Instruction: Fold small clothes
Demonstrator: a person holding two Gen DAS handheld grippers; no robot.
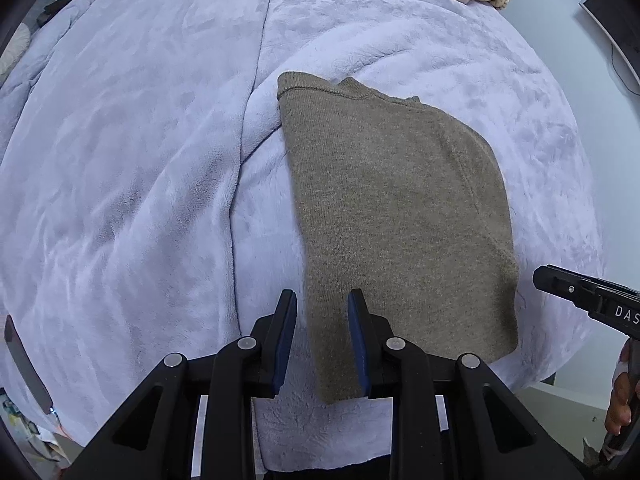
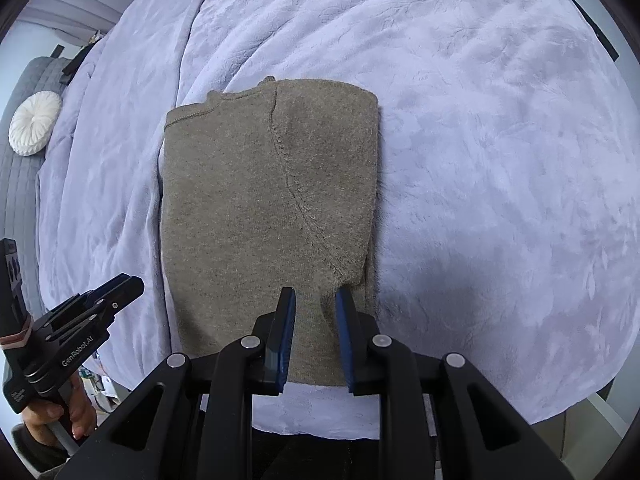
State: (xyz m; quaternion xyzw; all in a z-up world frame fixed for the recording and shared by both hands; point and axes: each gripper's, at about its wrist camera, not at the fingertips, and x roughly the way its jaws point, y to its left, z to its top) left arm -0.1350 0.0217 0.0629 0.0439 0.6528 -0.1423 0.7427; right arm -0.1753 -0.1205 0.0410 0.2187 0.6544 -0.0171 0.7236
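Lying flat: one folded sweater (image 2: pixel 264 216)

The left black two-finger gripper with blue pads (image 1: pixel 322 300) pointed steeply downward, its jaws narrowly parted with nothing clamped between the pads. The right black two-finger gripper with blue pads (image 2: pixel 315 296) was likewise angled steeply down, jaws slightly apart and holding nothing. A bare hand (image 2: pixel 74 412) gripped the left tool's handle; fingers (image 1: pixel 618 408) wrapped the right tool's handle.
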